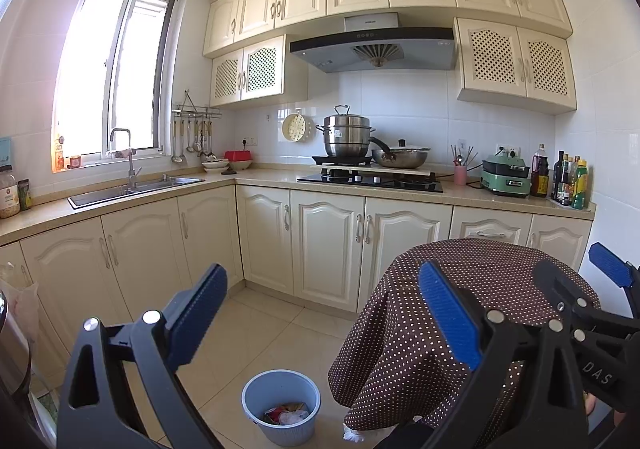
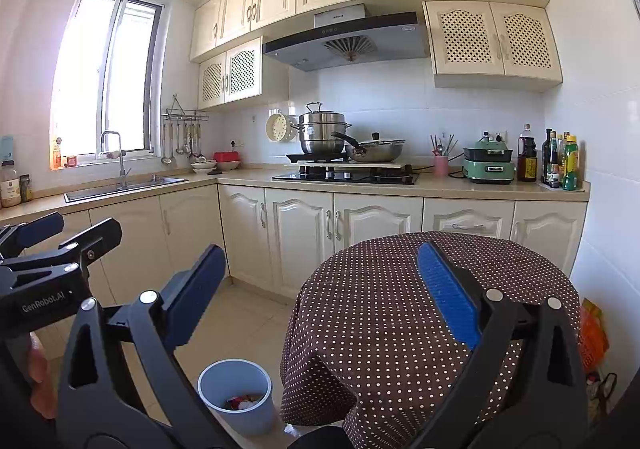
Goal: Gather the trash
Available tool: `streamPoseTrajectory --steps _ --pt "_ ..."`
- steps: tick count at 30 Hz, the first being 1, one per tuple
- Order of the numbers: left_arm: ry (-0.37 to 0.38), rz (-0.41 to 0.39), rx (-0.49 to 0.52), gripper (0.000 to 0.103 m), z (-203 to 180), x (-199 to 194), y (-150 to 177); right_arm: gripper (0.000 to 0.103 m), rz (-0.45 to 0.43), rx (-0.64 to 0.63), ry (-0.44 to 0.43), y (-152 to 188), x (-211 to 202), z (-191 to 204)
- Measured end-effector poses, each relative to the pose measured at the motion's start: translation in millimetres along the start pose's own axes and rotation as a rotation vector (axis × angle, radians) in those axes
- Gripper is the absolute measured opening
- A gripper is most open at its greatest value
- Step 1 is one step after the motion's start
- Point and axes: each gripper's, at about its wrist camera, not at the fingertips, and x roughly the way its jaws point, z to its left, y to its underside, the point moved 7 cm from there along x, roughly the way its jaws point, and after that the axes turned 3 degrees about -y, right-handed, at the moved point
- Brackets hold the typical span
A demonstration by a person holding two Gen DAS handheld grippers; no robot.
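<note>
A light blue trash bin [image 1: 281, 405] stands on the tiled floor beside a round table draped in a brown polka-dot cloth [image 1: 460, 313]. Red and white wrappers lie in its bottom [image 1: 286, 415]. My left gripper [image 1: 320, 309] is open and empty, held high over the floor and the table's edge. The right gripper shows at the right edge of the left wrist view [image 1: 608, 269]. In the right wrist view the bin [image 2: 236, 395] sits low at centre, the table [image 2: 400, 309] to its right. My right gripper [image 2: 320, 289] is open and holds nothing. The left gripper [image 2: 48, 249] appears at the left.
Cream cabinets [image 1: 328, 245] run in an L under a counter with a sink [image 1: 132, 189], a hob with pots [image 1: 368, 177], and bottles [image 1: 568, 181]. An orange bag [image 2: 594, 337] hangs to the table's right. A hand [image 2: 38, 377] grips the left tool.
</note>
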Motion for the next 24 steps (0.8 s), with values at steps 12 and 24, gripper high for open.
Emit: streamPoseTrajectory --steps 12,24 --pt "0.001 0.003 0.0 0.095 -0.5 0.5 0.6 0.095 0.004 0.001 -0.003 2.7 -0.4 0.4" --pt "0.002 0.006 0.001 0.095 0.5 1.5 0.6 0.095 0.008 0.0 -0.004 4.6 -0.1 1.6"
